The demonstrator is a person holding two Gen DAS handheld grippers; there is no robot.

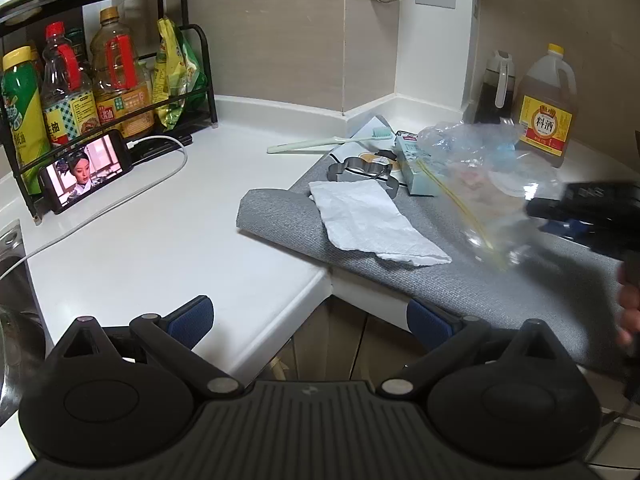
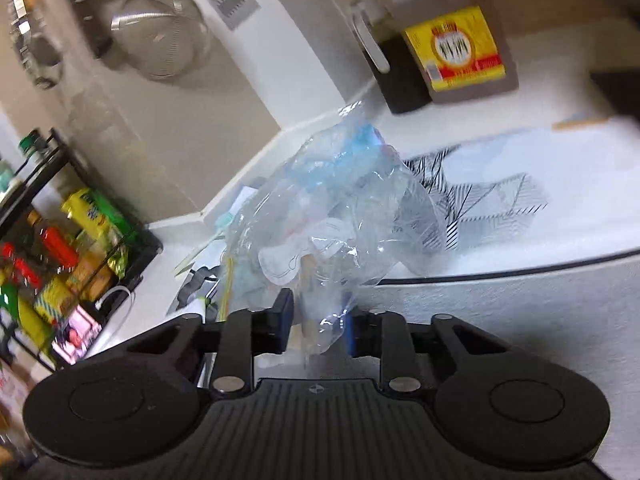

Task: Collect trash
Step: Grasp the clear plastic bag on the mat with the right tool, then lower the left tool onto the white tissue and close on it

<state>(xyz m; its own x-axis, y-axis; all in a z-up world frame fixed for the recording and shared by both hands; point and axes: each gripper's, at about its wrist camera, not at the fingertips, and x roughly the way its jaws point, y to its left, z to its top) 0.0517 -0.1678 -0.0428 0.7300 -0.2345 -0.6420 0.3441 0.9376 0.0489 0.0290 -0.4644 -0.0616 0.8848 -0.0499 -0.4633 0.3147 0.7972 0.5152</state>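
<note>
Trash is what you have in your right gripper (image 2: 318,320): a crumpled clear plastic bag (image 2: 336,216) with a yellow zip strip, its lower end pinched between the blue pads, which stand narrow around it. The rest of the bag billows up and away from the fingers, with bits of blue and white showing through the film. From your left wrist view the same bag (image 1: 476,184) hangs blurred over the right part of the grey mat (image 1: 460,280), and your right gripper comes in from the right edge with part of your hand (image 1: 628,308) behind it.

Your left gripper (image 1: 308,320) has its fingers spread wide with nothing between them, hovering off the near edge of the white counter (image 1: 160,248).

On the mat, left of the bag, lies a flat crumpled paper towel (image 1: 372,220). Just beyond it sit a metal cookie cutter (image 1: 360,170) and a pale green box (image 1: 416,172), partly behind the bag. A pale green toothbrush (image 1: 320,142) lies on the counter further back. A cooking wine jug (image 1: 546,108) with a yellow label stands at the far right by the wall. On the far left, a phone (image 1: 86,172) with a lit screen leans against a black rack (image 1: 200,64) of bottles.
</note>
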